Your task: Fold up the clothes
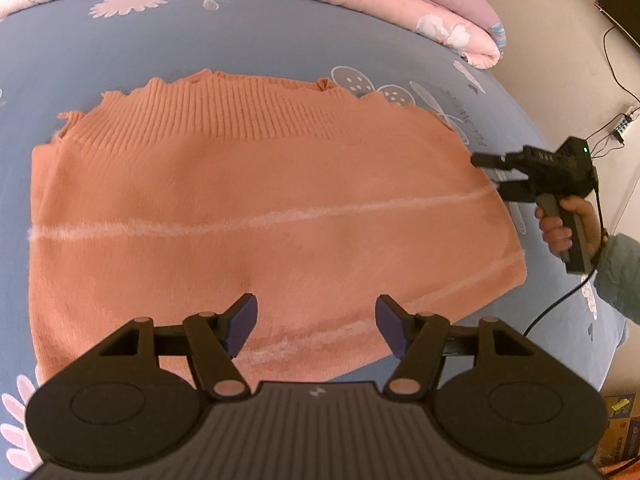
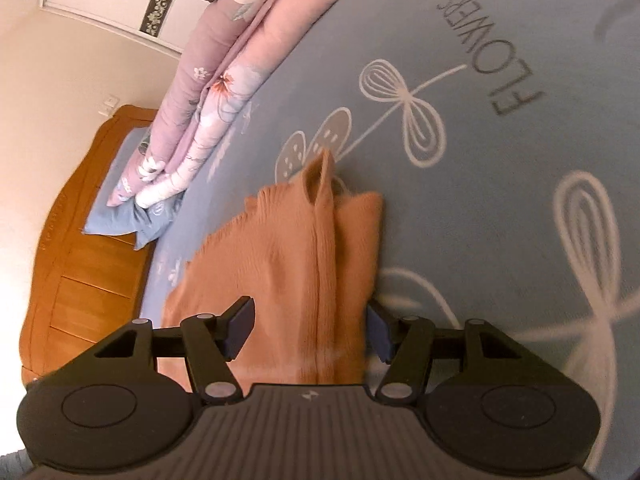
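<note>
An orange knit sweater (image 1: pixel 256 200) lies flat on the blue flowered bed sheet (image 1: pixel 240 36), ribbed hem at the far side and pale fuzzy stripes across it. My left gripper (image 1: pixel 316 320) hovers open over the sweater's near edge, nothing between its pads. At the sweater's right edge a hand (image 1: pixel 560 224) holds my right gripper (image 1: pixel 490 174), with its fingers apart. In the right wrist view the sweater (image 2: pixel 304 248) looks bunched and blurred. It reaches in between the spread jaws of the right gripper (image 2: pixel 308 332), and the pads do not press on it.
A folded pink floral quilt (image 1: pixel 400 4) lies along the far side of the bed. A wooden headboard (image 2: pixel 80 240) and a blue pillow (image 2: pixel 128 216) show in the right wrist view. A black cable (image 1: pixel 560 304) trails from the right gripper; cardboard boxes (image 1: pixel 620 424) stand by the bed.
</note>
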The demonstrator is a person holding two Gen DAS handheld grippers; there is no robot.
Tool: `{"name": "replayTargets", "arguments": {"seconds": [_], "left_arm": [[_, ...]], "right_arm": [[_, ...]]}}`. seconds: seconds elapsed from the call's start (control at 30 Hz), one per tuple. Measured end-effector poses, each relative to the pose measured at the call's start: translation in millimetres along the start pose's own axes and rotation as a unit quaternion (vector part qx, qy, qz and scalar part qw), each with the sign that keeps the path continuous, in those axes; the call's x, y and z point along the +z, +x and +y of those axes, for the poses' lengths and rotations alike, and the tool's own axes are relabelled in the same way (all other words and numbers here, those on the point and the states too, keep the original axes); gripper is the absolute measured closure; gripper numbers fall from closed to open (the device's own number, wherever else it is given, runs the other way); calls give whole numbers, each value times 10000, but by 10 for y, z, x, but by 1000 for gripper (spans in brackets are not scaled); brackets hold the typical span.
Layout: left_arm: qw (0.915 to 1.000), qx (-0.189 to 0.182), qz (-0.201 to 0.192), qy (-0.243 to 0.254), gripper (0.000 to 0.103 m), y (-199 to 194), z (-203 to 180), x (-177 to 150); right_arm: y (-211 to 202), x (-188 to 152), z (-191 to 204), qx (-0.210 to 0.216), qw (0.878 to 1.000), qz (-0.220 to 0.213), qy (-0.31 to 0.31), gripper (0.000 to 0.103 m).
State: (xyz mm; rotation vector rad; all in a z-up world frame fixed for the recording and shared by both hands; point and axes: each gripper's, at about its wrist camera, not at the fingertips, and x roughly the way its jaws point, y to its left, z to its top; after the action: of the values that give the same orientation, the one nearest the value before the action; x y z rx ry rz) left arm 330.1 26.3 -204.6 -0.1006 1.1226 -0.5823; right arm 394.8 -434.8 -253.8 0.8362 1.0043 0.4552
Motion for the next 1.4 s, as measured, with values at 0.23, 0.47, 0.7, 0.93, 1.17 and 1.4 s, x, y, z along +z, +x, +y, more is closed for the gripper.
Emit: {"name": "replayTargets", "arguments": {"seconds": [0.23, 0.47, 0.7, 0.93, 1.17, 1.4], "left_arm": [[10000, -73, -45, -25, 38, -13, 37, 10], [9992, -144, -184, -320, 38, -79, 174, 4], [9931, -209, -787, -839, 33, -347, 489, 33], [9790, 196, -1598, -1254, 19, -697, 1318, 51], [9765, -631, -766, -1914, 20, -279, 2176, 85], [9762, -1497, -567, -1460, 18, 52, 2341, 217]], "right_arm": [[-101, -171, 36, 164, 9972, 724, -120, 37], [105, -128, 87, 287, 9988, 397, -33, 36], [207, -52, 114, -51, 9988, 478, -106, 63], [216, -59, 52, -227, 9982, 539, -129, 71], [236, -75, 81, -387, 9976, 571, -106, 71], [233, -101, 116, -592, 9966, 567, -130, 71]]}}
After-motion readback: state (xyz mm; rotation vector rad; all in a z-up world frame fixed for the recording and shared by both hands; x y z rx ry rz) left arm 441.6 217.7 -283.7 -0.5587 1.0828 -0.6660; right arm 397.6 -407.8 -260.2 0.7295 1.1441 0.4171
